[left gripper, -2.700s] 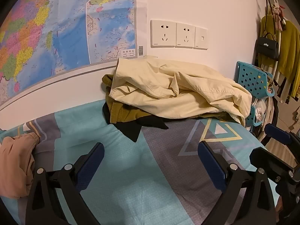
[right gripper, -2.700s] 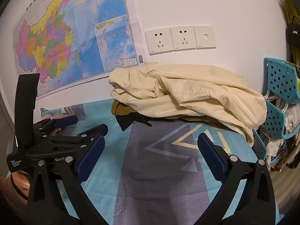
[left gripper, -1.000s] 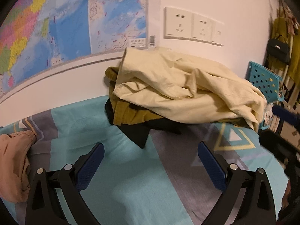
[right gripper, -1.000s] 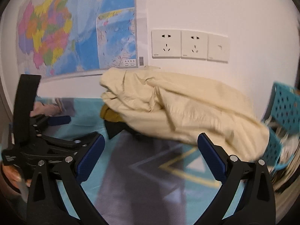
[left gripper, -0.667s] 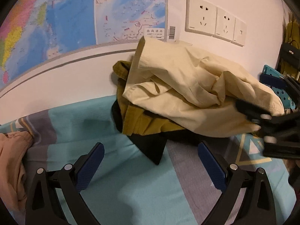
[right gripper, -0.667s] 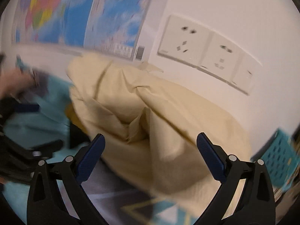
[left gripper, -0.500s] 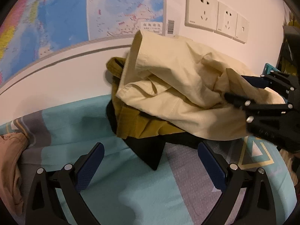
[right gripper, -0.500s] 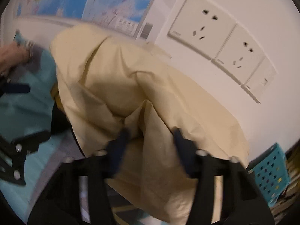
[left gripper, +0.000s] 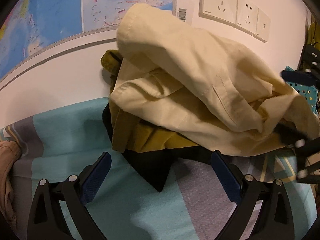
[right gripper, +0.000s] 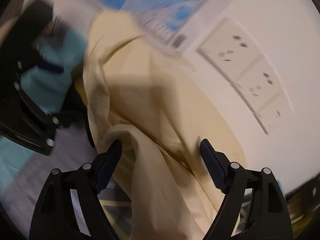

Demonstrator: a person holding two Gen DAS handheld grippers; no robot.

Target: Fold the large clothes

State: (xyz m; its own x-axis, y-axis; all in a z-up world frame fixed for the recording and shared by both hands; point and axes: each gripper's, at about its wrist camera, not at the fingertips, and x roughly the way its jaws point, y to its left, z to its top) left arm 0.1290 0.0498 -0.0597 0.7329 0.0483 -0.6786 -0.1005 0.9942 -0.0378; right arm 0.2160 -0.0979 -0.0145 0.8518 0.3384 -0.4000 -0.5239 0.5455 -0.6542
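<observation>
Lying crumpled atop a mustard garment [left gripper: 152, 138] and a black one [left gripper: 154, 168] on the bed [left gripper: 66, 132] by the wall, the cream garment [left gripper: 180, 92] is soft wrinkled woven cloth. Right claw [right gripper: 160, 156], jaws just reopened wide, straddles its folds without pinching. Left claw [left gripper: 160, 170] gapes wide, holding nothing, just short of the pile.

wall: a big blue map [left gripper: 50, 14] hung beside three white wall sockets [left gripper: 234, 14] | right edge: a teal basket with holes [left gripper: 306, 92] | bed: a teal and grey sheet [left gripper: 66, 132]
</observation>
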